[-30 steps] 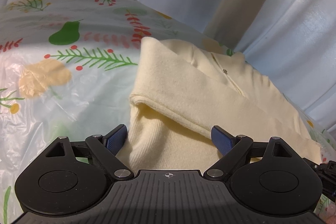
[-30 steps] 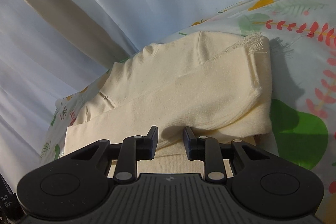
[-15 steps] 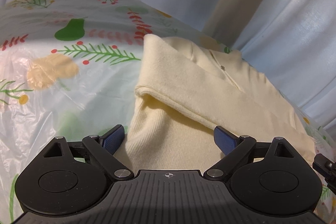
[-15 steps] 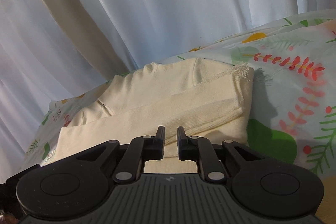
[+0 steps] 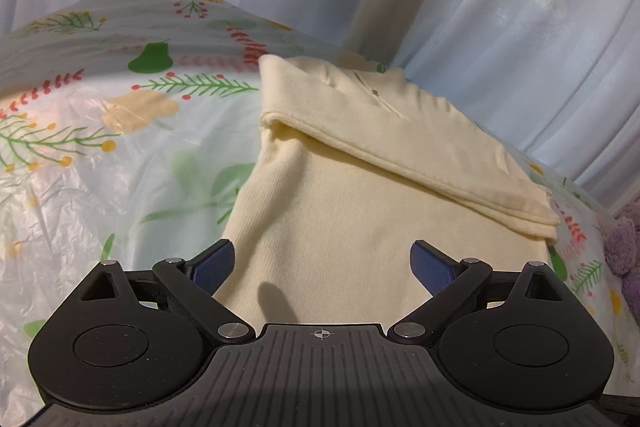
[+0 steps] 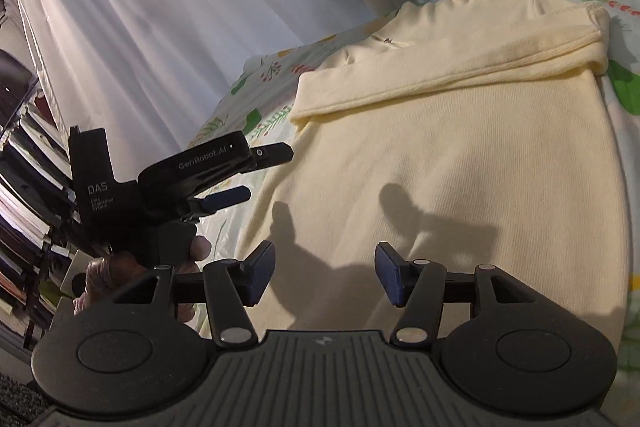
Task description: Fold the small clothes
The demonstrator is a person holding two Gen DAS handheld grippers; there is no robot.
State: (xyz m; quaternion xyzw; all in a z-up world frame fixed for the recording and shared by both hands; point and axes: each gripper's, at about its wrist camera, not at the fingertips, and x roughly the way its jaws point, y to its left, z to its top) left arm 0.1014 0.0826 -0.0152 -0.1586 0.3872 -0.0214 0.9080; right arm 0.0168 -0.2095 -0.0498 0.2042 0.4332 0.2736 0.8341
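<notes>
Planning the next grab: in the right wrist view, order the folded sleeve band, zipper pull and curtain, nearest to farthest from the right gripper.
From the right gripper:
1. Folded sleeve band, straight ahead across the sweater.
2. Zipper pull, just beyond, near the collar.
3. Curtain, behind the table.

Left gripper (image 5: 322, 263) jaws wide apart; right gripper (image 6: 324, 275) jaws just opening, empty.

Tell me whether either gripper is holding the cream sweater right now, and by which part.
Nothing is held. The left gripper and right gripper, whose jaws have just been opening, both stand open above the cream sweater.
</notes>
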